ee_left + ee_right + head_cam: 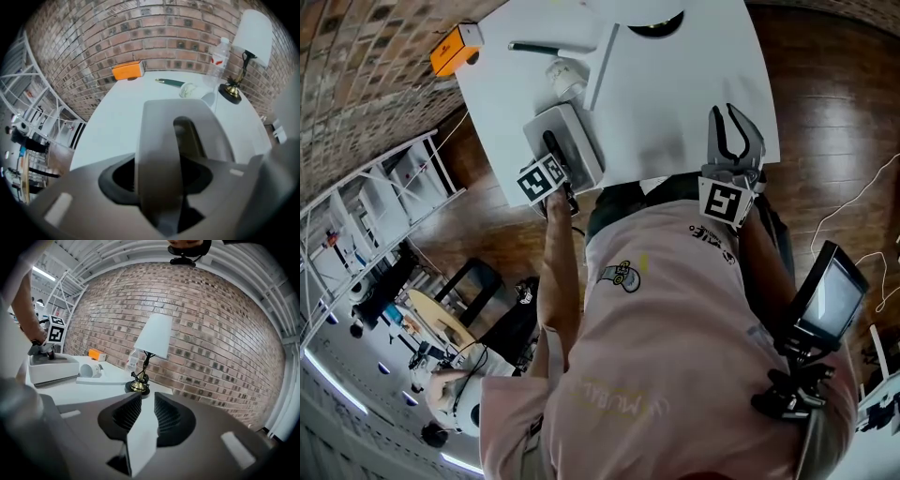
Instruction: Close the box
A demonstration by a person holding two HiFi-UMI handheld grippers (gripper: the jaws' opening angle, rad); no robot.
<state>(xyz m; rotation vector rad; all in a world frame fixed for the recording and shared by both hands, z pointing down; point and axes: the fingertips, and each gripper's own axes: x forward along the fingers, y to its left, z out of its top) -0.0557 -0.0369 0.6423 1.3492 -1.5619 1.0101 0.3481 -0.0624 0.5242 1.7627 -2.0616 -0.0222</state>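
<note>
A grey box [572, 139] sits at the near left of the white table [712, 66]. My left gripper [551, 142] rests on top of it, shut on the box's grey lid [187, 115], which has a slot handle and runs between the jaws. From the right gripper view the box [54, 370] looks low and nearly flat, with the left gripper [46, 352] on its top. My right gripper [731, 127] hovers near the table's front right edge, shut with nothing held [143, 411].
Along the far side stand a lamp [152, 341], a clear bottle [218, 58], an orange block [128, 70], a dark pen [169, 83] and a white roll [188, 89]. A flat white panel [605, 56] lies beside the box. A brick wall backs the table.
</note>
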